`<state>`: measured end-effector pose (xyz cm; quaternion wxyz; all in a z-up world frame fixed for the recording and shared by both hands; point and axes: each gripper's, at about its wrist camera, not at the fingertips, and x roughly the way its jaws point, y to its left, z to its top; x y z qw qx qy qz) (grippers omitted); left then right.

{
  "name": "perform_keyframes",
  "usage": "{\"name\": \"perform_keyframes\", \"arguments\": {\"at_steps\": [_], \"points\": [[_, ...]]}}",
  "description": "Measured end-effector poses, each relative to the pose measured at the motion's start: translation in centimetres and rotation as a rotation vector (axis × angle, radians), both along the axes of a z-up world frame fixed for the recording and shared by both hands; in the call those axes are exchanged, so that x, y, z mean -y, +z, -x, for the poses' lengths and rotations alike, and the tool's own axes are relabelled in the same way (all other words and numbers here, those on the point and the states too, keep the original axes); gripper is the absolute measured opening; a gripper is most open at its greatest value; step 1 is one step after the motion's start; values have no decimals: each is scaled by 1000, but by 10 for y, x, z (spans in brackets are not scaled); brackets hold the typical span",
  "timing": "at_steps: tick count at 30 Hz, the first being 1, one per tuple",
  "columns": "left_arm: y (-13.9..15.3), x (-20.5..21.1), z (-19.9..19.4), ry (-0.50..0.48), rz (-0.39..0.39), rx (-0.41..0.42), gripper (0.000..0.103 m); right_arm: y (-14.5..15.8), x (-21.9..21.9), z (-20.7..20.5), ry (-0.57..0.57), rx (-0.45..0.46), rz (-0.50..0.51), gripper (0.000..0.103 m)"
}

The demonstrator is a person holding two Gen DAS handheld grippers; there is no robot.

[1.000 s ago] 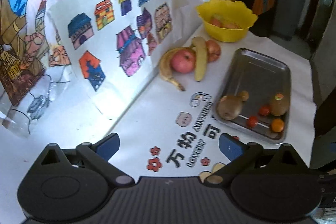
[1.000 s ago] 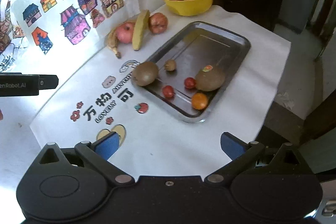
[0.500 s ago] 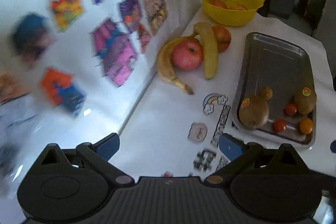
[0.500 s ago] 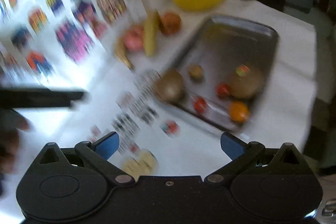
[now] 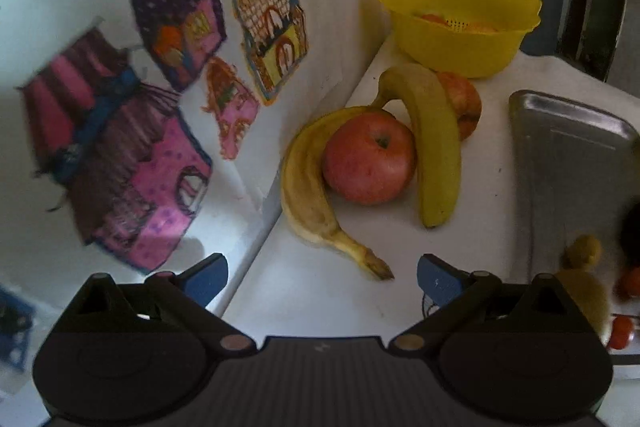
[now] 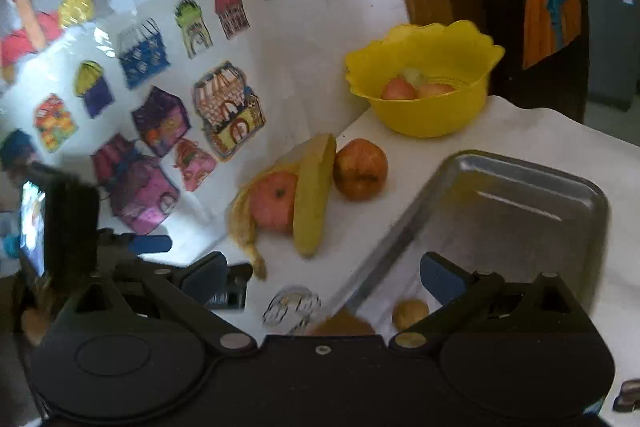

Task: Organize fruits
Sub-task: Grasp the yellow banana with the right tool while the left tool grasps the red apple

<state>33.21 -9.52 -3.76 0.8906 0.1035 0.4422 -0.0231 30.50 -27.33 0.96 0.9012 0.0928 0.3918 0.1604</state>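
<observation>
left gripper (image 5: 322, 273) gaping, empty | right gripper (image 6: 323, 273) gaping, empty | risk: lifting red apple (image 5: 369, 158) may be rolling the bananas (image 5: 436, 147) leaning against it

Both wrist views face the bananas (image 5: 436, 147), left seemingly nearer.

Apple (image 5: 368, 159) between two bananas (image 5: 436, 147), bowl (image 5: 456, 43) behind, tray (image 5: 568, 155) right.
</observation>
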Motion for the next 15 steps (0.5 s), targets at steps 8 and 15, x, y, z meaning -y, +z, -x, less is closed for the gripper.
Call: {"name": "perform_keyframes", "arguments": {"at_steps": [8, 15], "points": [[-8, 1, -7, -41, 20, 36, 102, -20, -22, -62, 29, -62, 39, 98], [-11, 8, -15, -134, 10, 64, 89, -28, -30, -106, 24, -145, -6, 95]]}}
